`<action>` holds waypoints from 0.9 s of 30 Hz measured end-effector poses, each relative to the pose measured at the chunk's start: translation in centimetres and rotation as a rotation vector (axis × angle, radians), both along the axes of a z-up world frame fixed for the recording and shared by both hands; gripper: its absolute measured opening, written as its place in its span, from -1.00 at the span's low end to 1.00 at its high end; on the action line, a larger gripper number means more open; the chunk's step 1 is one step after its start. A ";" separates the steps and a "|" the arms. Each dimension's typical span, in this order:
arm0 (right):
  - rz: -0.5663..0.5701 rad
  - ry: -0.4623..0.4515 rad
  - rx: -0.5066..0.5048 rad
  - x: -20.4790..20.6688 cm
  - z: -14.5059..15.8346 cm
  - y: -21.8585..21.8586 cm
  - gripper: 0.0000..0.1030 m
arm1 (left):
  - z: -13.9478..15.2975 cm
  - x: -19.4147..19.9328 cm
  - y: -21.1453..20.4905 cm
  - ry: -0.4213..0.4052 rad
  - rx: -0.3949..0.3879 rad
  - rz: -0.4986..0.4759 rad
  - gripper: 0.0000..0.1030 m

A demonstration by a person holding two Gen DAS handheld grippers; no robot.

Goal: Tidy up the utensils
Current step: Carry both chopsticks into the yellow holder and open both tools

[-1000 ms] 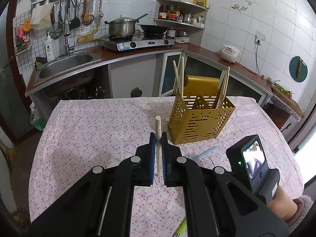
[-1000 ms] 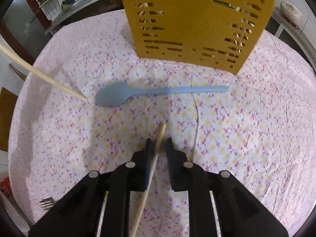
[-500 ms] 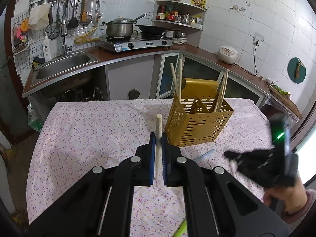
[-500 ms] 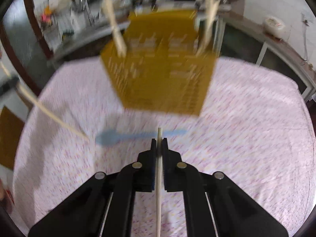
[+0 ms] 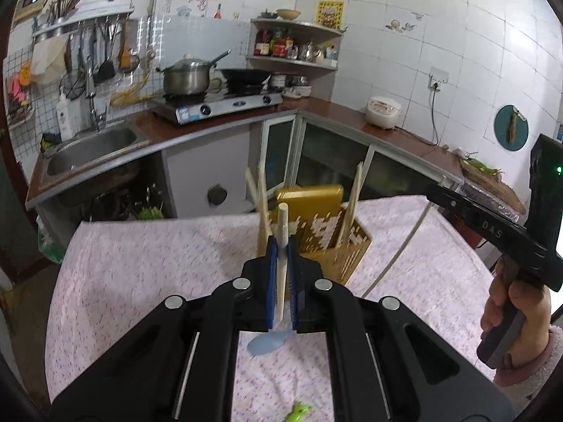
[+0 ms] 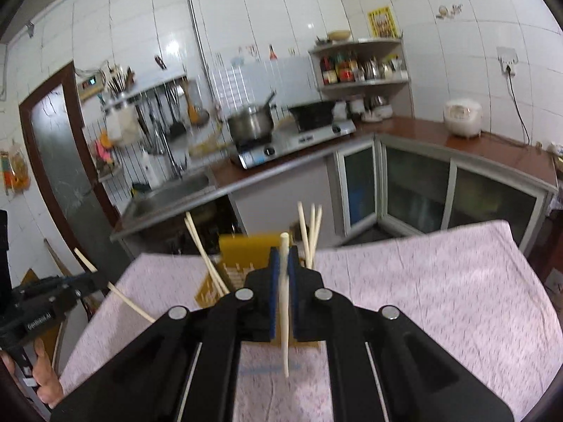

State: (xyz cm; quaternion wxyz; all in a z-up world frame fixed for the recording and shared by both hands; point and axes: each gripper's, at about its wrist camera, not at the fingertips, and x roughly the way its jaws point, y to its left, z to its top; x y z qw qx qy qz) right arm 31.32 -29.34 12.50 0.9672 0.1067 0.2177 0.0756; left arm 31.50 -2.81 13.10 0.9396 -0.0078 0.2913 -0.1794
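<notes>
The yellow slotted utensil holder (image 5: 334,242) stands on the floral tablecloth with several chopsticks (image 5: 353,204) upright in it. My left gripper (image 5: 280,246) is shut on a pale chopstick (image 5: 281,225), held upright just in front of the holder. My right gripper (image 6: 283,260) is shut on another pale chopstick (image 6: 285,316), raised before the holder (image 6: 242,246). A blue spoon (image 5: 265,343) lies on the cloth under the left gripper. The right gripper body also shows at the right of the left wrist view (image 5: 499,232).
A green-handled utensil (image 5: 297,411) lies at the near table edge. The table's floral cloth (image 6: 440,299) spreads to the right. A counter with sink (image 5: 91,147), stove and pot (image 5: 186,79) stands behind the table.
My right gripper has lifted its chopstick off the table and tilted up to face the holder. My left gripper has moved right with its chopstick, in front of the holder.
</notes>
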 end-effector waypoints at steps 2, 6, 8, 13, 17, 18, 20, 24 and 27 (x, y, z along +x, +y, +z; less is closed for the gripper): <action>0.002 -0.028 -0.003 0.1 1.8 -0.4 -0.89 | 1.7 0.2 -0.9 -0.029 0.004 0.000 -0.91; -0.004 -0.091 -0.002 0.4 5.4 -1.1 -0.90 | 5.2 0.7 -2.4 -0.087 -0.001 -0.008 -0.91; -0.013 -0.124 0.001 1.0 6.9 -1.4 -0.90 | 6.6 1.3 -3.1 -0.115 0.001 -0.001 -0.91; -0.028 -0.132 -0.010 3.4 7.2 -1.6 -0.90 | 6.2 4.0 -4.7 -0.100 0.013 0.024 -0.91; -0.019 -0.074 -0.029 5.5 4.1 -1.2 -0.89 | 2.7 6.1 -5.2 -0.036 0.025 0.020 -0.91; -0.008 -0.052 -0.032 6.0 3.1 -1.0 -0.89 | 1.4 6.5 -5.3 -0.019 0.037 0.020 -0.91; 0.015 -0.015 -0.051 6.9 0.8 -0.6 -0.89 | -0.3 7.1 -5.2 0.009 0.044 0.025 -0.91; 0.015 0.055 -0.080 8.0 -2.8 0.0 -0.89 | -2.9 7.8 -4.5 0.042 0.032 0.030 -0.91; 0.015 0.095 -0.096 8.5 -4.5 0.2 -0.85 | -4.5 8.2 -4.1 0.058 0.032 0.036 -0.91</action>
